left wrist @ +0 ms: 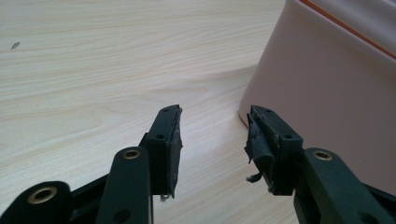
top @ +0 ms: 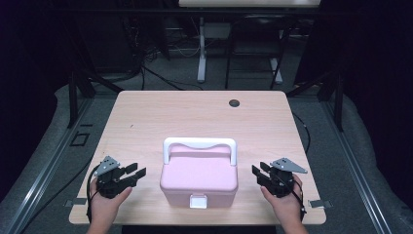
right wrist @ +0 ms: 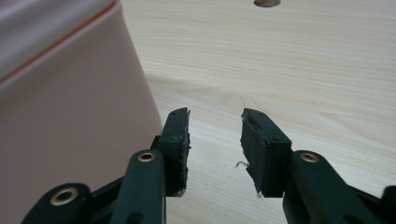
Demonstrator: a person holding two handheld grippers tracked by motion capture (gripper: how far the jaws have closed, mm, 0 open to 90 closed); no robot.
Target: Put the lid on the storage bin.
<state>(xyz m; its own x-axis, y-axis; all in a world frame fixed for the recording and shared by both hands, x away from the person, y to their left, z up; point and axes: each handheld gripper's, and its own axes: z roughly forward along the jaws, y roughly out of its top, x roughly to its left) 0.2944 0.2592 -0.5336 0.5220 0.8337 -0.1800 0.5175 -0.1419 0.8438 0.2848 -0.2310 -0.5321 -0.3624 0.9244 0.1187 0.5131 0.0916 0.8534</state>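
Observation:
A pink lidded box (top: 198, 178) with a white carrying handle (top: 199, 144) and a white front latch (top: 197, 200) stands near the table's front edge, lid down. My left gripper (top: 136, 172) rests low to the left of the box, its jaws apart with nothing between them. In the left gripper view the left gripper (left wrist: 215, 140) points at bare wood just beside the pink box (left wrist: 327, 88). My right gripper (top: 258, 171) sits to the right of the box, jaws apart and empty. The right gripper (right wrist: 215, 140) has the box wall (right wrist: 70, 102) close on its left.
The light wooden table (top: 195, 117) has a round dark cable hole (top: 234, 103) at the back. A table leg and chair frames stand on the floor beyond the far edge. A person's hands hold both grippers at the front edge.

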